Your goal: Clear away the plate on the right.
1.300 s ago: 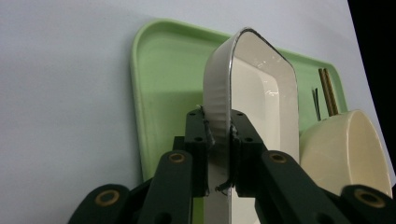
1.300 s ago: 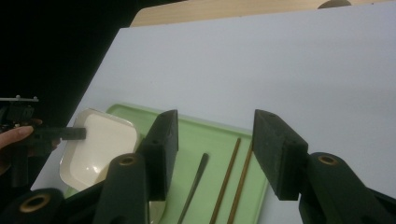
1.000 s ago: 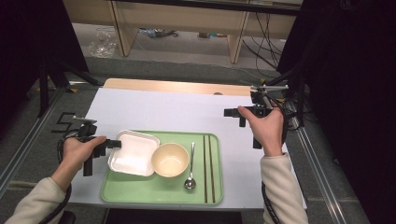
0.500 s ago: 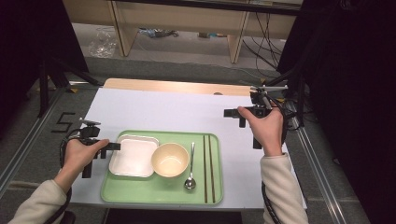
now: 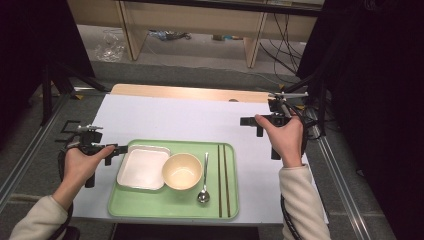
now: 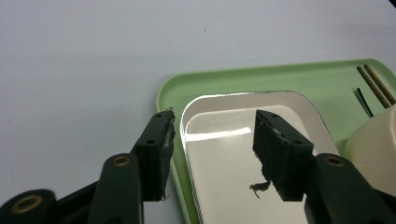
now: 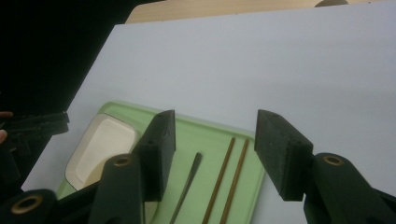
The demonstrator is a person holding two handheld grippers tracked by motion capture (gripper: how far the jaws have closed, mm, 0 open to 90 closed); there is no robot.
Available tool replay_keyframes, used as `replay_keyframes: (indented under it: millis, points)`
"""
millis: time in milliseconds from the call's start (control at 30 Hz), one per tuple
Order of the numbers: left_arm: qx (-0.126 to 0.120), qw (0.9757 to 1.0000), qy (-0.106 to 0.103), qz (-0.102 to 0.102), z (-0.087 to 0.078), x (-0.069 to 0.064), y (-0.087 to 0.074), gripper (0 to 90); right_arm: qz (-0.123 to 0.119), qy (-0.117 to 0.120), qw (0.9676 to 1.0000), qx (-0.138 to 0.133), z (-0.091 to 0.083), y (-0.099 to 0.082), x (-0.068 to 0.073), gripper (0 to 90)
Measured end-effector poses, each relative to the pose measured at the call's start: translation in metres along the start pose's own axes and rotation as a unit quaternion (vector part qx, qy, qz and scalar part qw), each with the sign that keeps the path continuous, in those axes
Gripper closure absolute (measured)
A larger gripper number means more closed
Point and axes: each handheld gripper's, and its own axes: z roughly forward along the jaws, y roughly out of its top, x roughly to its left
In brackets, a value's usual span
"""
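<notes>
Left tongs [image 6: 212,154] have just been opening, straddling the white dish's [image 6: 224,154] rim unpressed, right tongs [image 5: 248,121] open, idle; back off straight without nudging the dish.

We find no readable text, label, brand, number or sign on anything in these views.

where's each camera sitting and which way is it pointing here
High view: above the person's side, looking forward and down on the green plastic tray; both hands and sleeves show.
Left gripper view: on the left gripper, over the white rectangular dish.
Right gripper view: on the right gripper, toward the tray.
All share the brown chopsticks.
</notes>
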Motion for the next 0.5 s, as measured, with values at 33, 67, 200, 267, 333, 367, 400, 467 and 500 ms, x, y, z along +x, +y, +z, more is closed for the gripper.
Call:
replay_keyframes:
  millis: [33,67,200,267,333,367,400,467,500]
  points:
    - [-0.005,1.0000,-0.001,0.009,-0.001,0.000,0.000,45.9,0.000,0.001,1.0000,0.000,0.000,0.000,0.000,49.7]
    - [-0.005,1.0000,-0.001,0.009,-0.001,0.000,0.000,44.5,-0.001,0.003,1.0000,-0.002,0.001,-0.001,0.000,49.8]
    - [-0.039,0.9983,0.003,0.043,-0.009,-0.002,0.000,37.2,-0.028,0.001,0.9995,-0.017,0.004,-0.003,0.000,49.9]
    - [-0.062,0.9972,0.005,0.042,-0.012,-0.004,-0.001,33.5,-0.035,-0.001,0.9990,-0.029,0.005,-0.006,0.002,49.9]
    - [-0.088,0.9948,0.008,0.050,-0.017,-0.005,-0.001,31.7,-0.056,0.000,0.9973,-0.047,0.007,-0.008,0.003,49.7]
    - [-0.097,0.9937,0.011,0.055,-0.020,-0.005,-0.002,30.7,-0.064,0.001,0.9961,-0.060,0.009,-0.011,0.004,49.6]
    - [-0.110,0.9923,0.011,0.055,-0.023,-0.005,-0.002,30.0,-0.067,0.003,0.9953,-0.069,0.010,-0.014,0.005,49.5]
    - [-0.131,0.9896,0.014,0.057,-0.028,-0.006,-0.003,28.8,-0.088,0.004,0.9930,-0.079,0.013,-0.019,0.005,49.5]
    - [-0.143,0.9879,0.015,0.058,-0.029,-0.006,-0.004,28.1,-0.091,0.010,0.9923,-0.084,0.015,-0.023,0.005,49.5]
